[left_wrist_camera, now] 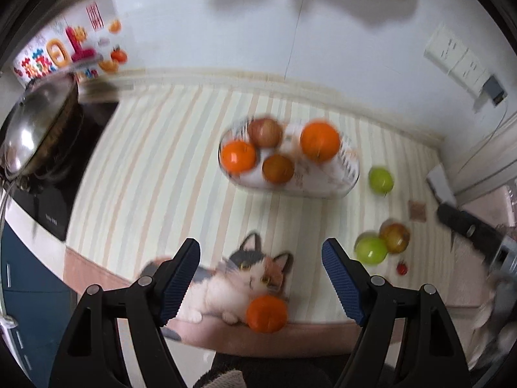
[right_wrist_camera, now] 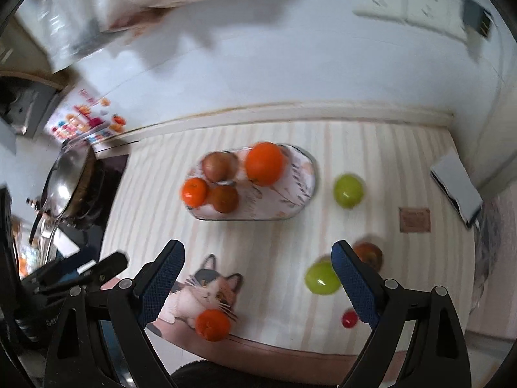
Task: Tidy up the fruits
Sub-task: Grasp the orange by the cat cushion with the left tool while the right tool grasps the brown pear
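Note:
An oval patterned tray point(left_wrist_camera: 326, 184) point(right_wrist_camera: 290, 194) on the striped mat holds several fruits: a big orange point(left_wrist_camera: 320, 141) point(right_wrist_camera: 265, 163), a reddish apple point(left_wrist_camera: 265, 132) point(right_wrist_camera: 220, 166) and two smaller oranges point(left_wrist_camera: 238, 156) point(right_wrist_camera: 194, 191). Loose on the mat lie a small orange point(left_wrist_camera: 266, 313) point(right_wrist_camera: 213, 325) on the cat picture, two green apples point(left_wrist_camera: 381, 179) point(right_wrist_camera: 348, 190) point(left_wrist_camera: 371, 250) point(right_wrist_camera: 321, 279), a red-yellow apple point(left_wrist_camera: 395, 237) point(right_wrist_camera: 371, 255) and a tiny red fruit point(left_wrist_camera: 402, 268) point(right_wrist_camera: 349, 319). My left gripper point(left_wrist_camera: 260, 258) and right gripper point(right_wrist_camera: 258, 258) both hang open and empty above the mat's near edge.
A lidded steel wok point(left_wrist_camera: 35, 129) point(right_wrist_camera: 69, 181) sits on a black cooktop point(left_wrist_camera: 48, 200) at the left. A wall socket strip point(left_wrist_camera: 458, 61) point(right_wrist_camera: 410, 9) with a plug is at the back right. A grey box point(right_wrist_camera: 455, 187) lies at the mat's right edge.

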A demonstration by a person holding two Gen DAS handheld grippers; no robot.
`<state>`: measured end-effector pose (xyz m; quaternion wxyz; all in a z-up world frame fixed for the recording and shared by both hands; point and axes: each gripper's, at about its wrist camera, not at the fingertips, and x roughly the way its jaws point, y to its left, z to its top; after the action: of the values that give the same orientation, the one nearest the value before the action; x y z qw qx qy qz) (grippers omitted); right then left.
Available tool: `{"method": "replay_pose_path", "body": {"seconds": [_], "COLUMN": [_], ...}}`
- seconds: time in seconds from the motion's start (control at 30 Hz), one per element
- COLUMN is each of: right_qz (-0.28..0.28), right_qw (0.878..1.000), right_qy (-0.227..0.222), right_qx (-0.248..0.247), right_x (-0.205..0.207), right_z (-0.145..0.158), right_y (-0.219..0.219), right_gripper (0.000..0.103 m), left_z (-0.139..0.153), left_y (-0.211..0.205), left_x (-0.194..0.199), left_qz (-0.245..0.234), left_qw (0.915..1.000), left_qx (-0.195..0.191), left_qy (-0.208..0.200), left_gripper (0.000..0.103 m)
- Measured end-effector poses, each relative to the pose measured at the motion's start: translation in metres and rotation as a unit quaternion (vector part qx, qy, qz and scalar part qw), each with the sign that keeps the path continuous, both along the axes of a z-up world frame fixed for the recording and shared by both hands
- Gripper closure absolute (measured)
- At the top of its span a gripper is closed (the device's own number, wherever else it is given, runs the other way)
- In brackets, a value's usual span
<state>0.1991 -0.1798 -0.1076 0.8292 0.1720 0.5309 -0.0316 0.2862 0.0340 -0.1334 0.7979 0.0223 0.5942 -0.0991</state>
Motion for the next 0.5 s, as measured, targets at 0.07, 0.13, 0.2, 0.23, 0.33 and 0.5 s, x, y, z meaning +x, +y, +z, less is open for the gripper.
{"method": "replay_pose_path", "body": {"seconds": [0.07, 0.13, 0.2, 0.23, 0.33, 0.5], "right_qz": [-0.015, -0.026, -0.032, -0.034, -0.043, -0.054], "right_qw": [1.000, 0.998, 0.996, 0.995, 0.990, 0.984], "right_qy": [0.023, 0.055, 0.082, 0.094, 0.123, 0.151], "right_qx": [0.005, 0.013, 0.027, 0.029, 0.049, 0.076], "right_x": [-0.001, 0.000, 0.000, 0.001, 0.001, 0.001], "right_z": [-0.021, -0.048, -0.077, -0.088, -0.123, -0.166], "right_y": [-0.017, -0.031, -0.043, -0.047, -0.055, -0.061], "right_gripper": [0.008, 0.009, 0.009, 0.009, 0.009, 0.009], "left_z": [-0.022, -0.049, -0.076, -0.092, -0.131, -0.184], "left_y": [-0.002, -0.005, -0.008, -0.009, -0.008, -0.012], "left_x": [-0.004, -0.010, -0.015, -0.018, -0.026, -0.037], "left_qz": [-0.001, -0.006, -0.008, -0.010, -0.004, -0.001], "left_qw": [0.9996, 0.9982, 0.9957, 0.9934, 0.9852, 0.9707], "left_qx": [0.006, 0.015, 0.030, 0.036, 0.041, 0.038], "left_qy": [0.026, 0.057, 0.087, 0.108, 0.166, 0.237], "left_gripper": [0.026, 0.026, 0.026, 0.026, 0.026, 0.026]}}
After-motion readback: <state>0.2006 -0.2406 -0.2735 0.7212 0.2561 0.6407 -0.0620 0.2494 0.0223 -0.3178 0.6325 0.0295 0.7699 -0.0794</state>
